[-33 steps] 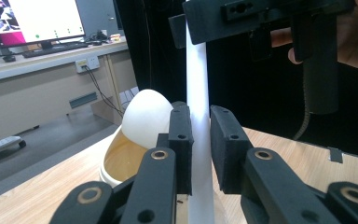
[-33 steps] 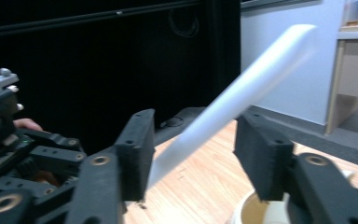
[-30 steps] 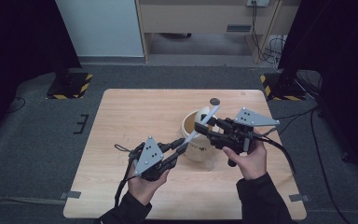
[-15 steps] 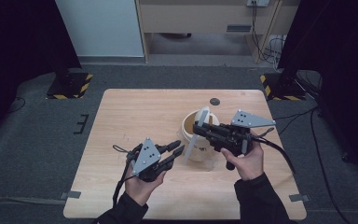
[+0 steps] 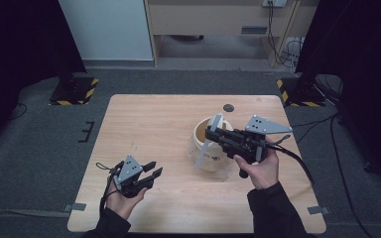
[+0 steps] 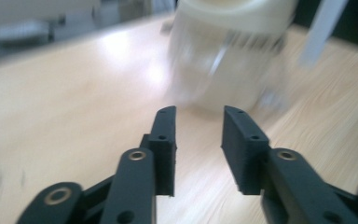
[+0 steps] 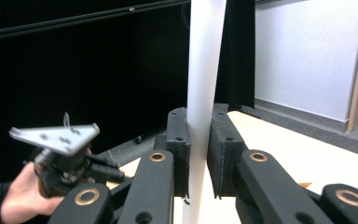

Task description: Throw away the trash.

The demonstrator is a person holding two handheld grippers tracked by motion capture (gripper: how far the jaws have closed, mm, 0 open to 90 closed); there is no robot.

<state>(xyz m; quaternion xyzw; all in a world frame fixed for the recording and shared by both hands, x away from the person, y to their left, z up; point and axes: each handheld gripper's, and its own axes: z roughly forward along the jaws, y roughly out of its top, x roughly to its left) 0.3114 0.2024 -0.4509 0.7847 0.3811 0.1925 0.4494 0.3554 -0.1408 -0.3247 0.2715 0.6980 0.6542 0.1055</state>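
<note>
A cream bucket (image 5: 209,151) with a clear lower part stands right of the table's middle; it is blurred in the left gripper view (image 6: 228,51). A thin white strip (image 5: 202,152), apparently its handle, rises across it. My right gripper (image 5: 209,133) hangs over the bucket's rim, shut on that white strip (image 7: 204,70), which stands upright between the jaws of my right gripper (image 7: 199,114). My left gripper (image 5: 154,169) is near the table's front left, open and with nothing in it, pointing toward the bucket from a short distance. Its jaws (image 6: 199,112) stand apart above bare wood.
A small dark disc (image 5: 228,107) lies on the wooden table (image 5: 144,124) behind the bucket. Cables trail from both grippers over the front and right edges. Dark floor surrounds the table; a wooden shelf unit (image 5: 218,20) stands beyond.
My left gripper has drawn back from the bucket, to the left and toward the front edge. The right gripper stays shut on the white strip, nearly in place.
</note>
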